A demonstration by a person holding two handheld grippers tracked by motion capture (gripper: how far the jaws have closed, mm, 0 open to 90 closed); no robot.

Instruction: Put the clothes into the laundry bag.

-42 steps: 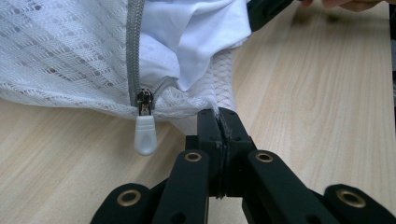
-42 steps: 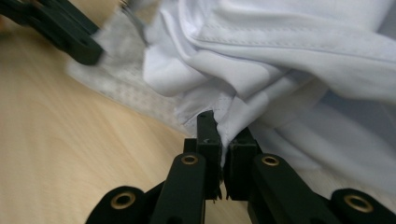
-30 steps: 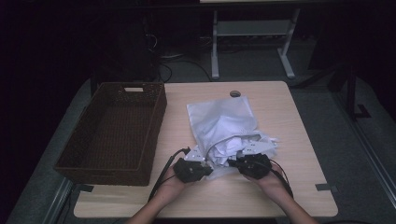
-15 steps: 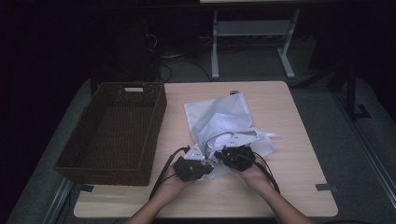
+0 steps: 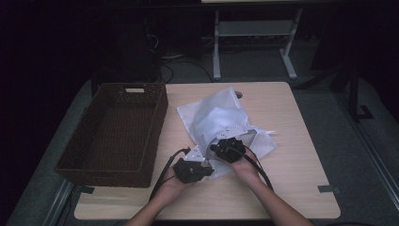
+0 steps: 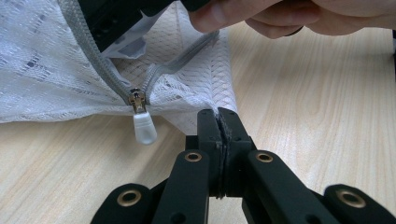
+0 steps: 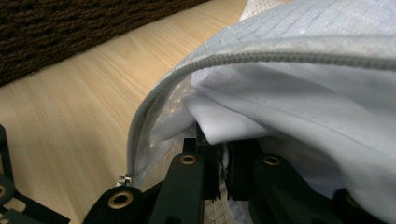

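A dark woven basket (image 5: pixel 113 129) is sitting on the left part of my light wooden worktop (image 5: pixel 301 155), its long side running along the worktop's left edge and its cut-out handle facing away from me. Beyond the basket, past the worktop's far edge, a grey metal frame (image 5: pixel 254 42) is standing on the dark floor (image 5: pixel 329 84), with cables (image 5: pixel 181 66) lying just beside it.

A dim lab workspace: a light wooden table (image 5: pixel 301 141) on grey flooring, metal desk legs (image 5: pixel 216 47) and trailing cables (image 5: pixel 174 70) behind.
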